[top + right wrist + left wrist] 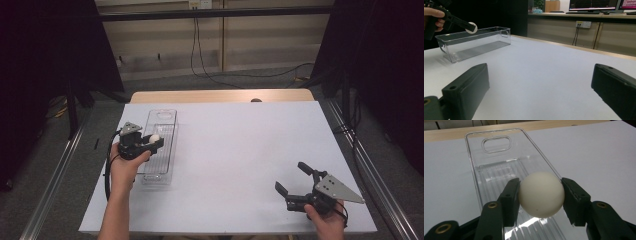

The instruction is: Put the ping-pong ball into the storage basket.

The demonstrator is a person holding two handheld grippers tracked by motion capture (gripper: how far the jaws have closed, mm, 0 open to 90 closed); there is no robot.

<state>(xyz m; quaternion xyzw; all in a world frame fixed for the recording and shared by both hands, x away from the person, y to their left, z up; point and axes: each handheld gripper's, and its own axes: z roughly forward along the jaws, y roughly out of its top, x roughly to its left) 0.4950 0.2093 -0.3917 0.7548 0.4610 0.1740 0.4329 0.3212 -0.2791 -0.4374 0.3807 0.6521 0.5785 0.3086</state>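
White table (240,150), left gripper (541,195) clamping smooth cream ball (541,194), right gripper (296,179) agape.

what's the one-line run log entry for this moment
left gripper: shut on white ball | ball: above clear bin | right gripper: open, empty

The ball (541,194) has a smooth, matt, off-white shell that looks like plastic, with a soft sheen and no gloss. The bin (499,155) is clear, glossy plastic with a ribbed floor that catches bright glints. The left hand-held gripper (540,195) is matt black plastic with brass-coloured rivets; its pads (574,195) look finely ridged. The right hand-held gripper (294,181) carries a dull grey metal-looking plate. The desk (240,150) has a smooth, matt, pale top with a wood-look far edge.
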